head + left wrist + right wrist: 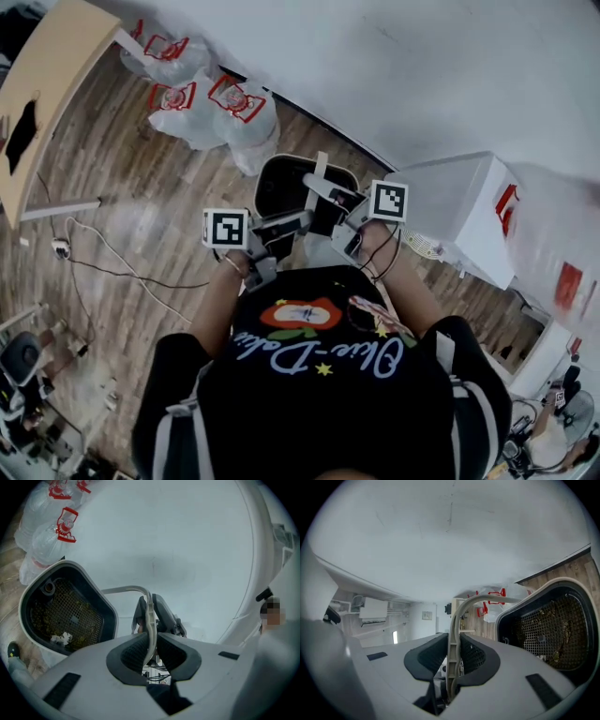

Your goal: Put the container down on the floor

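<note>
Two tools grip one thin, pale handle (148, 606), which arches from the container (102, 604). The left tool (151, 641) is clenched on the handle, its ribbed dark pads pressing both faces of the strip. The right tool (453, 656) is clamped the same way on the same strip, so that each tool shows edge-on in the other's view. In the head view the two marker cubes, left (226, 228) and right (389, 200), sit just on the person's side of the container, the left one lower in the picture.

The container is black inside with a light rim. It hangs from the handle in front of the person's torso, above the wooden floor (141, 187), with its opening turned towards the tools. A mesh basket (65, 611) fills its interior, and the mesh carries yellowish crumbs and a small white scrap (61, 638).

Beyond the container, on the far side from the person, runs a white wall (422, 66). Up and to the left of the container in the head view, clear plastic bags with red print (216, 112) lie against that wall. Right of the container stands a white box (459, 211). Farther left of the container than the bags is a wooden table (47, 84), and a thin cable (122, 267) trails over the floor on that side.
</note>
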Motion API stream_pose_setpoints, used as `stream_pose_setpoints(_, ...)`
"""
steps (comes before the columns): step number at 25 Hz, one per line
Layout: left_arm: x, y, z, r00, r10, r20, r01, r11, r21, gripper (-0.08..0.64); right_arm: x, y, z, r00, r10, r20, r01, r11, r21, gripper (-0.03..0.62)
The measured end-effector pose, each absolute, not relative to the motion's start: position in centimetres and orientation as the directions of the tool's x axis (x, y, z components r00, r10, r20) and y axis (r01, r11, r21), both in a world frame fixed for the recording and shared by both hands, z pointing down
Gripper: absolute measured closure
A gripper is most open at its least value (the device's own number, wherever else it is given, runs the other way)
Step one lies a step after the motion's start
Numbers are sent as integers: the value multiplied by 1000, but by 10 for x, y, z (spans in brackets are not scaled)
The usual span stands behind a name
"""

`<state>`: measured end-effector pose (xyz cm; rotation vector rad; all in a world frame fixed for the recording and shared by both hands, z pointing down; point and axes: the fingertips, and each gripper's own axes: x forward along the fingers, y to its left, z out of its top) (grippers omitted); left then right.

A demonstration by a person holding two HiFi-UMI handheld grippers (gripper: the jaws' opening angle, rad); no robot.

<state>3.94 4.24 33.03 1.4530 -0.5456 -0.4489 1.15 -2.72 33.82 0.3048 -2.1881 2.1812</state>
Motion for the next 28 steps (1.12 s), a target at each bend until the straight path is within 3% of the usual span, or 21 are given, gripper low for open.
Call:
stream_pose_setpoints(12, 51, -15, 358, 738, -666, 113, -71, 89, 993, 508, 22, -80, 367, -978, -6, 207, -207, -3, -978, 526)
stream_pose_setpoints(16, 53, -25, 370, 709, -694, 124, -28, 148, 989, 505, 22, -90, 381, -971, 35, 236, -237, 3, -972, 526)
stream_pose_setpoints(28, 60, -59, 395, 715, -685, 142, -13, 189, 982, 503, 28, -121, 412, -967, 19, 255, -256, -58, -965, 526)
